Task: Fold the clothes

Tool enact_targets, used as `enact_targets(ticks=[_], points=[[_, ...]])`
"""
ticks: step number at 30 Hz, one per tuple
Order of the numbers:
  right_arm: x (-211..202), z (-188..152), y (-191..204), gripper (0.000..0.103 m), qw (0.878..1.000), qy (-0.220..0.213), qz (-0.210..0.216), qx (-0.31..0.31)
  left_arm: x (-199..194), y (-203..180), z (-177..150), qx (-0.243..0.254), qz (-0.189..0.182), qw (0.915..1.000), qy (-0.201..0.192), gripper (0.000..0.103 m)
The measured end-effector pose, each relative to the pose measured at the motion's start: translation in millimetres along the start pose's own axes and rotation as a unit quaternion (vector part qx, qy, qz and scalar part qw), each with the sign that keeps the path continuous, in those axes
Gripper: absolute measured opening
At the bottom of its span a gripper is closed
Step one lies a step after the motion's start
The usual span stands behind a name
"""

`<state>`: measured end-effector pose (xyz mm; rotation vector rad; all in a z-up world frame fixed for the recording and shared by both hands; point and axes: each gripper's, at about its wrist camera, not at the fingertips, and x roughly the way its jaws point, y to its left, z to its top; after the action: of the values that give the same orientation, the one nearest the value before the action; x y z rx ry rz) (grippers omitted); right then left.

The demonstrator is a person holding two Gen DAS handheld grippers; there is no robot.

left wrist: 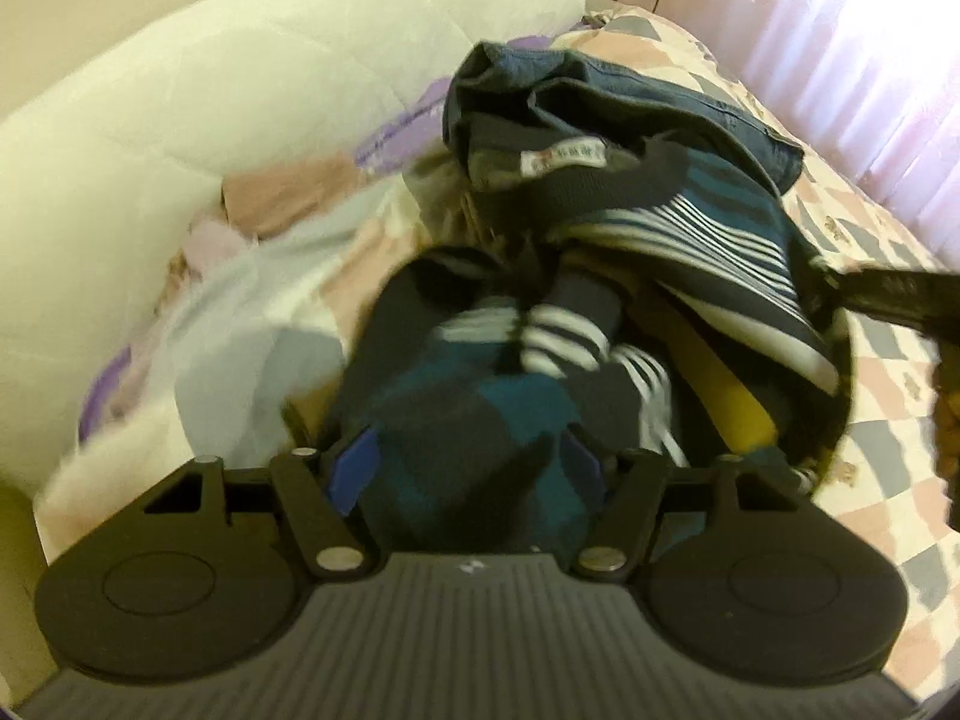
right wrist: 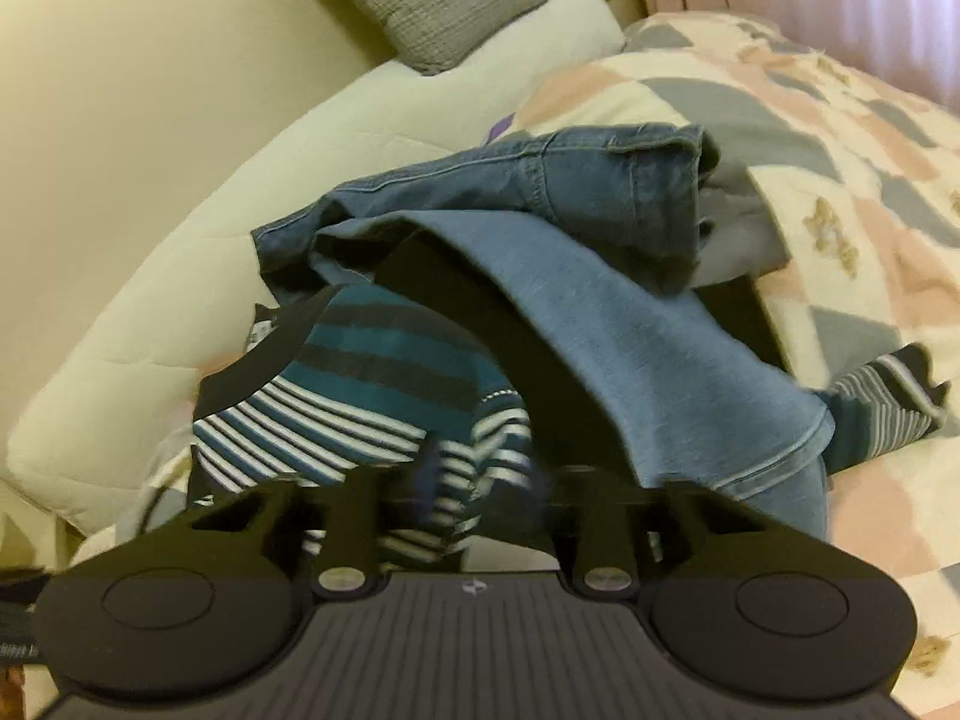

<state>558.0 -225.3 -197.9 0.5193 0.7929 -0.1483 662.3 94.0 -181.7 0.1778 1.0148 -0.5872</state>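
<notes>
Bunched between the blue pads of the left gripper (left wrist: 465, 468), the striped sweater (left wrist: 480, 414) fills the near view, its dark navy and teal bands crumpled, thin white stripes twisting across the folds. The right gripper (right wrist: 477, 483) likewise clamps a striped fold of the same sweater. It lies heaped on the patchwork quilt (right wrist: 840, 192), partly under blue jeans (right wrist: 600, 276), beside a cream duvet (left wrist: 180, 90).

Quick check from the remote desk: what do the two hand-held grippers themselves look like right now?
Both look alike: a grey ribbed body, two round black side discs, black linkage arms with silver pivot pins. The left hand-held gripper shows blue fingers; the right hand-held gripper is blurred. No cables or sleeves visible.
</notes>
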Motion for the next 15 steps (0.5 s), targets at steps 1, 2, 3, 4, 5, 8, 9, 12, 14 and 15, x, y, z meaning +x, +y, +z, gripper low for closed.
enact_targets(ticks=[1, 2, 3, 4, 5, 8, 9, 12, 14, 15], points=[[-3.0, -2.7, -2.1, 0.007, 1.0, -0.004, -0.001, 0.003, 4.2, 3.6, 6.1, 0.007, 0.003, 1.0, -0.002, 0.054], [-7.1, -5.0, -5.7, 0.005, 1.0, -0.007, 0.001, 0.009, 7.8, 6.9, 11.8, 0.007, -0.001, 1.0, -0.003, 0.051], [-12.2, -7.3, -9.5, 0.005, 1.0, -0.011, 0.002, 0.015, 11.4, 10.2, 17.6, 0.007, -0.004, 1.0, -0.004, 0.049], [-19.5, -9.3, -13.0, 0.004, 1.0, -0.016, 0.001, 0.019, 15.2, 13.8, 24.2, 0.007, -0.008, 0.9999, -0.008, 0.041], [-29.6, -11.5, -16.3, 0.004, 1.0, -0.023, -0.002, 0.021, 18.6, 15.6, 29.3, 0.012, -0.009, 0.9998, -0.011, 0.035], [-63.3, -22.3, -26.6, 0.004, 0.999, -0.039, -0.015, 0.029, 31.4, 13.0, 46.3, 0.058, -0.015, 0.998, -0.023, 0.029], [-71.9, -28.3, -30.9, 0.004, 0.998, -0.038, -0.025, 0.032, 35.8, 10.8, 52.5, 0.076, -0.019, 0.9966, -0.027, 0.029], [-75.7, -49.5, -49.3, 0.004, 0.997, -0.013, -0.061, 0.054, 54.5, -0.1, 78.3, 0.129, -0.036, 0.9906, -0.028, 0.029], [-68.9, -64.9, -63.9, 0.004, 0.994, 0.008, -0.085, 0.073, 70.3, -8.5, 95.8, 0.156, -0.053, 0.986, -0.025, 0.029], [-63.7, -70.2, -69.5, 0.004, 0.993, 0.014, -0.091, 0.081, 78.1, -11.6, 102.4, 0.166, -0.06, 0.984, -0.023, 0.03]])
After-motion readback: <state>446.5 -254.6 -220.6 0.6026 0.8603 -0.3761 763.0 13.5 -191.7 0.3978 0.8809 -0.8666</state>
